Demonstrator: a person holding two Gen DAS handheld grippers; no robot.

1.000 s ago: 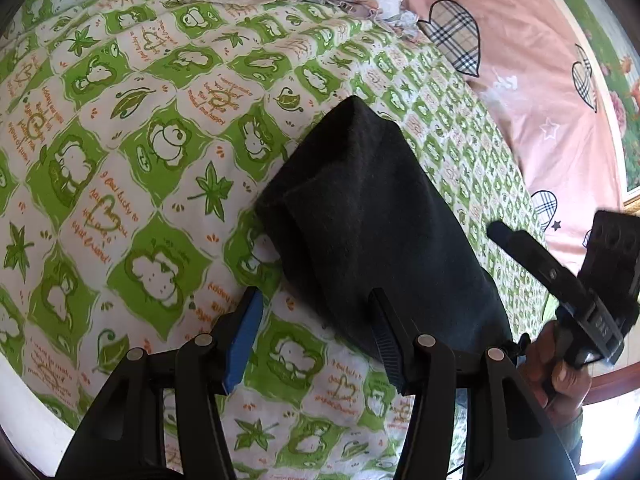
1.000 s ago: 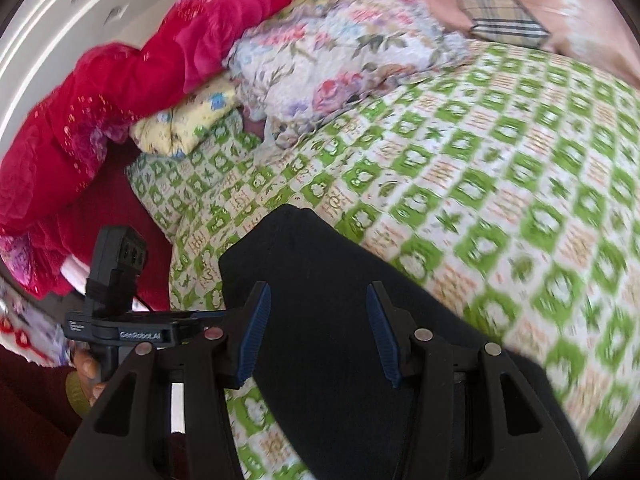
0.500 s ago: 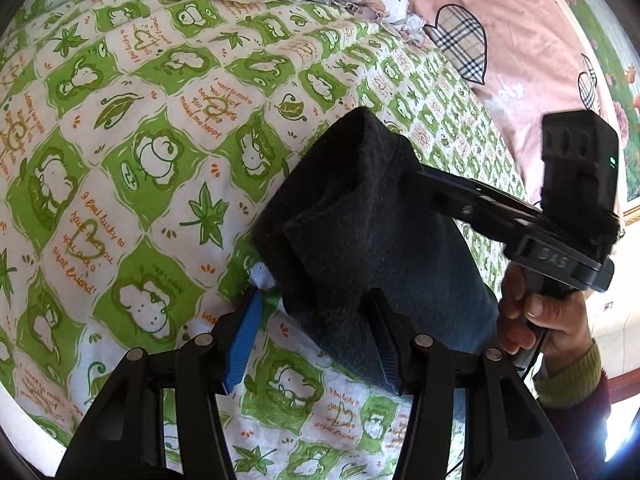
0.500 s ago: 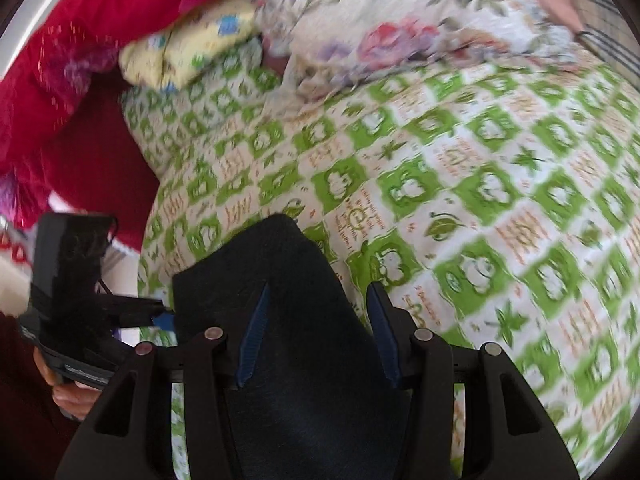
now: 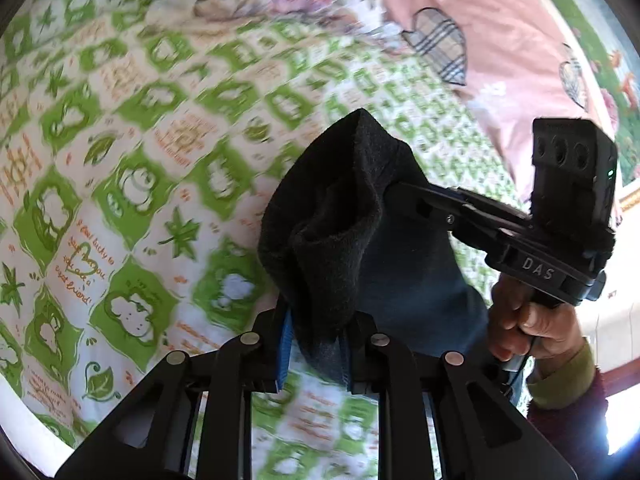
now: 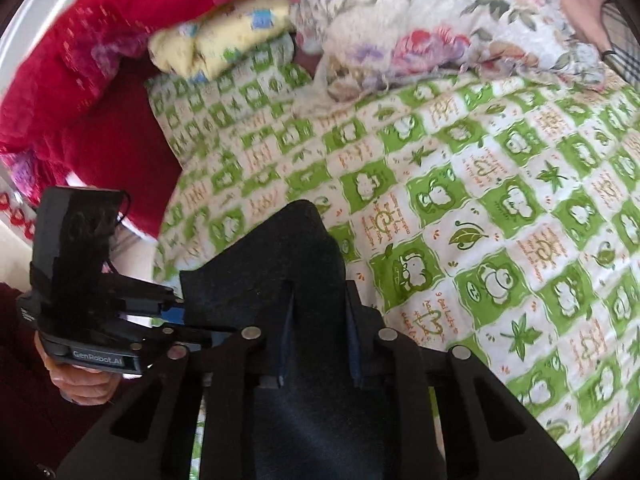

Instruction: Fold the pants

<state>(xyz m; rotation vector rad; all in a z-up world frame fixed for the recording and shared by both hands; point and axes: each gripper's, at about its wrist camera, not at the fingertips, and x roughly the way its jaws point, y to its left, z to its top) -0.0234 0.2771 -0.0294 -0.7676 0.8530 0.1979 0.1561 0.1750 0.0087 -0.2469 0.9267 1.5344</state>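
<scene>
Now both hand-held grippers (image 5: 316, 344) on pants (image 5: 340, 216)

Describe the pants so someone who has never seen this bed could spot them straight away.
Start at the bedsheet, white with green cartoon squares, which covers most of both views. At its near edge lie the pants, a folded bundle with the left gripper and right gripper pinching it. They are the only plain, near-black cloth here; the red, yellow and floral bedding is all bright.
</scene>
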